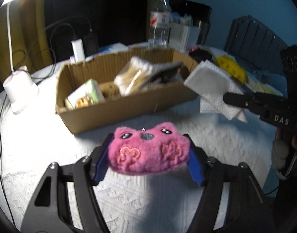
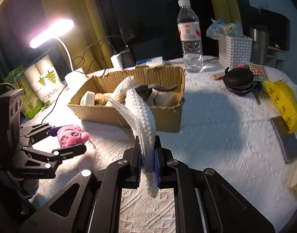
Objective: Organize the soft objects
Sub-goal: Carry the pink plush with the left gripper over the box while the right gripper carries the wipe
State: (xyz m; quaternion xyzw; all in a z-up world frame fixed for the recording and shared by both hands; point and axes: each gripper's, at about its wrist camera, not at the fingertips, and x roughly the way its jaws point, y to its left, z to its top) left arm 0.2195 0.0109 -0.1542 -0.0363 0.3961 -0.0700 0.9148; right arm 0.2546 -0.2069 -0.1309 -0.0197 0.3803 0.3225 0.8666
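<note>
My left gripper (image 1: pixel 148 145) is shut on a pink plush toy (image 1: pixel 148 151) and holds it above the white tablecloth, just in front of an open cardboard box (image 1: pixel 117 106). The toy also shows at the left of the right wrist view (image 2: pixel 70 135). My right gripper (image 2: pixel 147 147) is shut on a folded white cloth (image 2: pixel 142 116) and holds it up near the box's front wall (image 2: pixel 167 116). In the left wrist view the cloth (image 1: pixel 210 85) hangs at the box's right end. The box holds a beige-and-white soft item (image 1: pixel 132 75), a grey one and a small pack.
A desk lamp (image 1: pixel 18 89) stands left of the box. Behind the box are a water bottle (image 2: pixel 189 36), a white basket (image 2: pixel 233 50), chargers with cables and a steel cup. A black round case (image 2: pixel 239 81) and a yellow bag (image 2: pixel 284 104) lie at the right.
</note>
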